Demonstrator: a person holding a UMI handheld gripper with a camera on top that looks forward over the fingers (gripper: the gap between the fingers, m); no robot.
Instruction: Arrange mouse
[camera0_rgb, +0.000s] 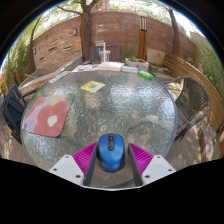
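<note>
On the round glass worktop (120, 105), going left to right, lie one red mat (47, 116) and one yellow pad (92, 87); two dark chairs (193, 97) flank it. The gripper (111, 160) grips one blue mouse (111, 152) between its two magenta pads (84, 158), low over the near rim.

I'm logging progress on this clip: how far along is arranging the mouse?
Done: the blue mouse is picked up, it seems; the gripper has both pink pads against its sides, at the near edge of the round glass table. In hand: carrying it over the table. Left: setting it down, probably on the red mouse pad lying ahead and to the left, which is bare for now.
</note>
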